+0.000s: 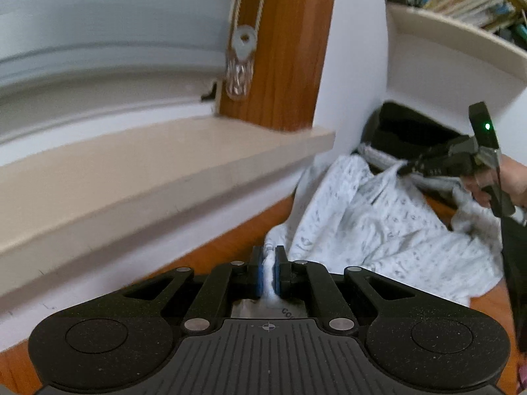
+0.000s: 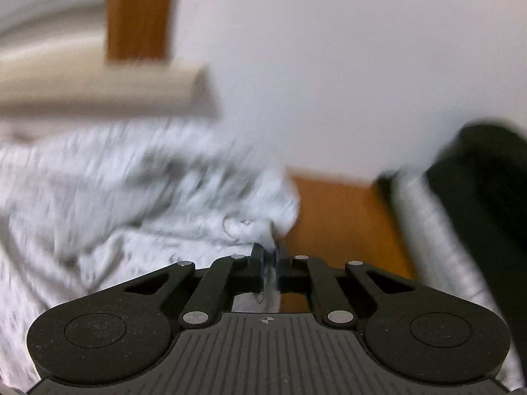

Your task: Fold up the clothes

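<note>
- The left gripper [image 1: 269, 271], black with blue pads, is clamped on an edge of the white cloth with small grey marks [image 1: 378, 223]; the cloth spreads ahead and to its right over the orange wooden table [image 1: 224, 247].
- The right gripper [image 2: 269, 265] looks pinched on another edge, though that view is blurry.
- If either thin pinch slips, the cloth could drop and bunch up.

Desk [image 1: 230, 237]: orange-brown wood, set against a white wall below a beige sill. On it: one white garment with small grey print [image 1: 362, 217], crumpled, spread across the far half; one grey ribbed cloth [image 2: 438, 230], beside the garment; one black item [image 1: 405, 128], in the corner, partly under the grey cloth.
</note>
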Tool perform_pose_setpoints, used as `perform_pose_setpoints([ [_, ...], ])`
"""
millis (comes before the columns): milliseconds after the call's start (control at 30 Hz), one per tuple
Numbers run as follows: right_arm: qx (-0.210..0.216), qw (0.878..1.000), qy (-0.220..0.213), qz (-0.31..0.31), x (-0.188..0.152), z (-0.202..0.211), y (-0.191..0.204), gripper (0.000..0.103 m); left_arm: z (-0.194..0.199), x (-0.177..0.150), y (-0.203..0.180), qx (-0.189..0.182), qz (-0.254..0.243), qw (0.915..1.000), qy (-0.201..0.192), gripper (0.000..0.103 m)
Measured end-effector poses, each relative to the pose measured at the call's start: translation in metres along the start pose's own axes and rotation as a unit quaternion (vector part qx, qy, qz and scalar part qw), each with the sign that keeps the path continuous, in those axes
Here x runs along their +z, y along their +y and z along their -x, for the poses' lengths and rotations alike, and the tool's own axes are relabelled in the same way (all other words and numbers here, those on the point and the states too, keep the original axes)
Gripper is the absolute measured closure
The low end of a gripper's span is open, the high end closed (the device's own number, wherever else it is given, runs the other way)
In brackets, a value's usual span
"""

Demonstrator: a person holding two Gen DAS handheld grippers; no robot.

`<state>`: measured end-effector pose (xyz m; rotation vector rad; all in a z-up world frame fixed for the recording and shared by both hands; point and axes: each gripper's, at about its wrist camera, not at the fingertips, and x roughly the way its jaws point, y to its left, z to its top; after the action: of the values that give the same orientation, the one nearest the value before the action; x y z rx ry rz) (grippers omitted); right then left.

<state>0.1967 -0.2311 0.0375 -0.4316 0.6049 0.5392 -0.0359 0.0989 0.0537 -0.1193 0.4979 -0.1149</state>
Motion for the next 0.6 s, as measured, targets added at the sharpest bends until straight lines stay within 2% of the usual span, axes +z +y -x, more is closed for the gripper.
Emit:
perform_pose_setpoints([
  [133,-0.1,0.992,-0.069,0.017,0.044,0.039,-0.007,0.096,0.02,0.011,0.001,-0.006,0.012,0.9995,-0.03,0.096],
  [267,-0.193,0.971,-0.134,0.033,0.088,0.077,-0.016,0.096,0.042,0.023,0.003,-0.019,0.02,0.9978,-0.059,0.096],
  [367,-0.298,0.927,-0.22,0.062,0.11,0.106,-0.014,0.096,0.051,0.028,-0.001,-0.041,0.015,0.9971,-0.062,0.096],
  [400,-0.316,0.916,-0.243,0.047,0.114,0.115,-0.016,0.095,0.052,0.028,-0.003,-0.048,0.011,0.9971,-0.058,0.096],
  [433,-0.32,0.915,-0.242,0.033,0.117,0.116,-0.019,0.091,0.05,0.028,-0.005,-0.048,0.009,0.9974,-0.053,0.096],
  [467,-0.314,0.922,-0.226,0.029,0.118,0.112,-0.021,0.089,0.047,0.027,-0.007,-0.049,0.008,0.9977,-0.047,0.095],
  [533,-0.272,0.949,-0.153,0.039,0.108,0.089,-0.022,0.068,0.041,0.024,-0.006,-0.063,0.016,0.9974,-0.03,0.092],
  [600,-0.215,0.974,-0.059,0.041,0.087,0.062,-0.022,0.067,0.035,0.022,-0.004,-0.062,0.018,0.9977,-0.021,0.084],
])
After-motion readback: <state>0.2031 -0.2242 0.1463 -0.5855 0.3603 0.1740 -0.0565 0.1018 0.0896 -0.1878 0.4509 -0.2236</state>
